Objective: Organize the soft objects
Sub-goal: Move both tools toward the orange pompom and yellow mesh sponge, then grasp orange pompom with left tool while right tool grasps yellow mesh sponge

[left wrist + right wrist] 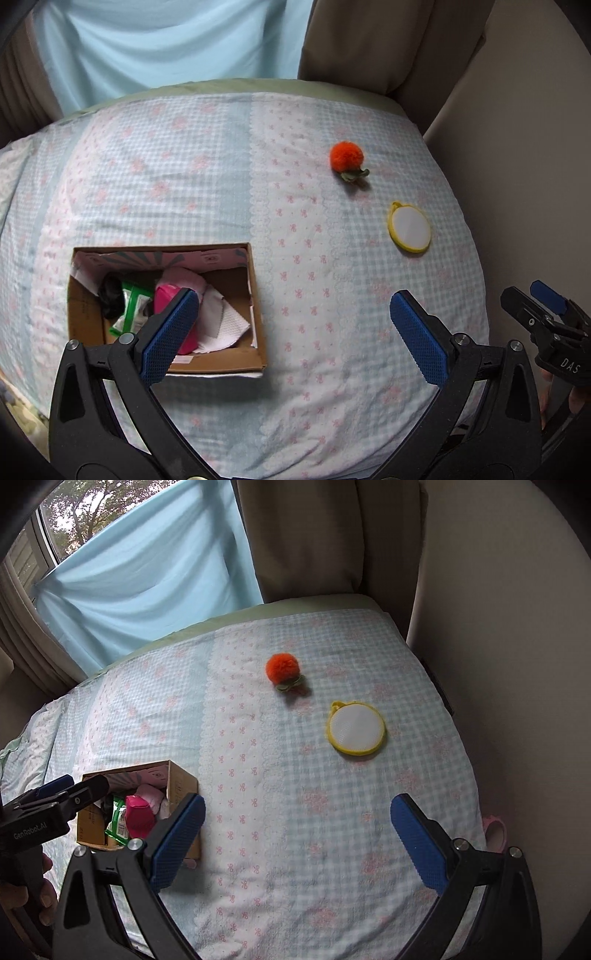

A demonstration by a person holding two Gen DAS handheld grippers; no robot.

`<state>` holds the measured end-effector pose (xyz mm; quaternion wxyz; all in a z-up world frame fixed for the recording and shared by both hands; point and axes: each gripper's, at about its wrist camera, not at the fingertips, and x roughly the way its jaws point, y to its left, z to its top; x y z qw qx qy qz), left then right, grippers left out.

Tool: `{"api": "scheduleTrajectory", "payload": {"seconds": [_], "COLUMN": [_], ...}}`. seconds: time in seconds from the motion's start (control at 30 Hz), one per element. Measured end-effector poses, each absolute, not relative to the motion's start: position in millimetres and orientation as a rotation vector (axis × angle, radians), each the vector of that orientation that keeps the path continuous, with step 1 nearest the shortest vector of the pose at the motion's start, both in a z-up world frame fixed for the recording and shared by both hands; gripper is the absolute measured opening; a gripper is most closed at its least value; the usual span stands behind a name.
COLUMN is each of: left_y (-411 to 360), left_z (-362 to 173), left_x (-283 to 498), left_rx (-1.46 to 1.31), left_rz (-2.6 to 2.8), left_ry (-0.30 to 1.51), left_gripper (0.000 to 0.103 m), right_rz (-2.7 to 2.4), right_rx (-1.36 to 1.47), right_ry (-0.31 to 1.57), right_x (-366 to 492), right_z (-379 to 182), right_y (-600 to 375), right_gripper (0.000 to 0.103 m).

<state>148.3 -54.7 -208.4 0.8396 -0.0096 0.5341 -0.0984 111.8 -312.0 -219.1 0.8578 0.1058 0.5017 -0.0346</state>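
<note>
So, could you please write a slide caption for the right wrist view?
Open right gripper above a checked bedspread, facing an orange pompom and yellow round pad; filled cardboard box at left.

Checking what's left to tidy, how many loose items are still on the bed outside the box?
2: an orange pompom toward the far side, and a yellow round pad just nearer and to its right. Both lie apart from the box. Others may sit beyond view.
</note>
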Motion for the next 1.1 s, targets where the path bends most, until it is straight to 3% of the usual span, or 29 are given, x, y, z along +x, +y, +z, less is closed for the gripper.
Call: {"api": "scheduleTrajectory", "payload": {"seconds": [0.43,1.1], "left_y": [-151,-236], "left_z": [-243,-382], "left_x": [223,424], "left_rx": [0.047,0.137], "left_rz": [-0.244,-0.332], "left_ry": [1.157,1.22], "left_gripper": [0.103,0.103], "right_rz": [-0.125,-0.175], "right_rx": [0.279,0.329], "right_ry": [1.089,1.284], "right_x": [173,295], "right_z": [-290,-438], "right_y": [-390,-405], "right_gripper": [0.1,0.1]}}
